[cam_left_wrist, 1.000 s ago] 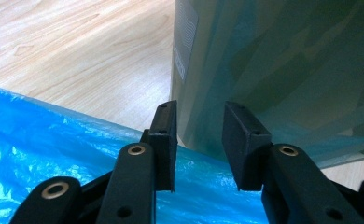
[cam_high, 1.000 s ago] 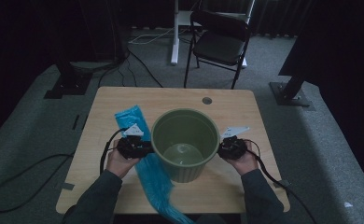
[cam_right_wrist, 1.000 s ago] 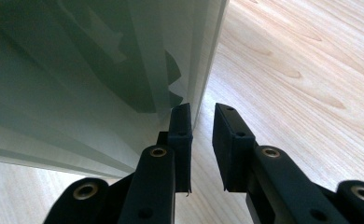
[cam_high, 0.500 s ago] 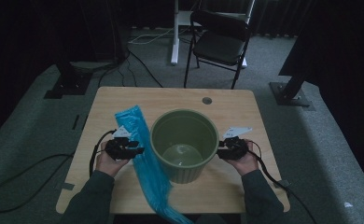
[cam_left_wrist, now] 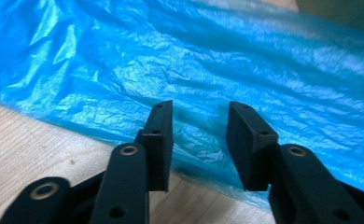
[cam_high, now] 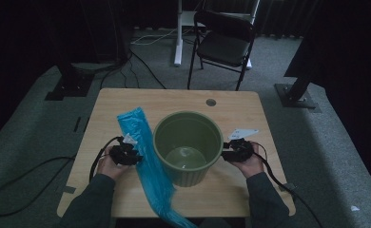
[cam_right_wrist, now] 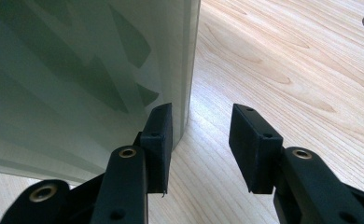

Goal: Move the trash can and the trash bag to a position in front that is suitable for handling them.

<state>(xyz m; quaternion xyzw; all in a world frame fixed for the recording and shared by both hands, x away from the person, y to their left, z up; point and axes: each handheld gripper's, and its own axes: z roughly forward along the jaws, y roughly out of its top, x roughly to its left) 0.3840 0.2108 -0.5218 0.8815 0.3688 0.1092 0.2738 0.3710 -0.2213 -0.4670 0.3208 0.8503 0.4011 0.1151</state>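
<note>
Left tool [cam_left_wrist: 199, 140]: jaws stand apart with nothing between them, low over the worktop [cam_left_wrist: 35, 149], pointing at the near edge of the blue plastic bag [cam_left_wrist: 208, 70]; in the high view this tool [cam_high: 126, 154] sits just beside the bag's left edge.
Right tool [cam_right_wrist: 199, 140]: jaws parted, holding nothing; the inner jaw is just beside the bin's wall, and I cannot tell whether it touches; in the high view it [cam_high: 233, 151] is at the bin's right side.
Blue plastic bag [cam_high: 145, 156]: one, flattened and crinkled; its long axis runs from the worktop's near edge, where one end hangs over, away towards the far left, passing between the left tool and the bin.
Green bin [cam_high: 188, 147]: one, round, ribbed outside, upright at the worktop's middle, empty as far as the inside shows; its pale wall [cam_right_wrist: 77, 70] stands ahead-left of the right tool.
Key relation: the bag lies straight ahead of the left tool, broadside on, so that hand is the nearer one; a short advance and a pinch would likely take its edge.
Likely work: lining the bin with the bag, not yet begun.
Worktop [cam_high: 126, 99]: pale wood, one cable hole [cam_high: 210, 102] at the far side.
Beyond: one black folding chair [cam_high: 224, 45] on grey carpet.
</note>
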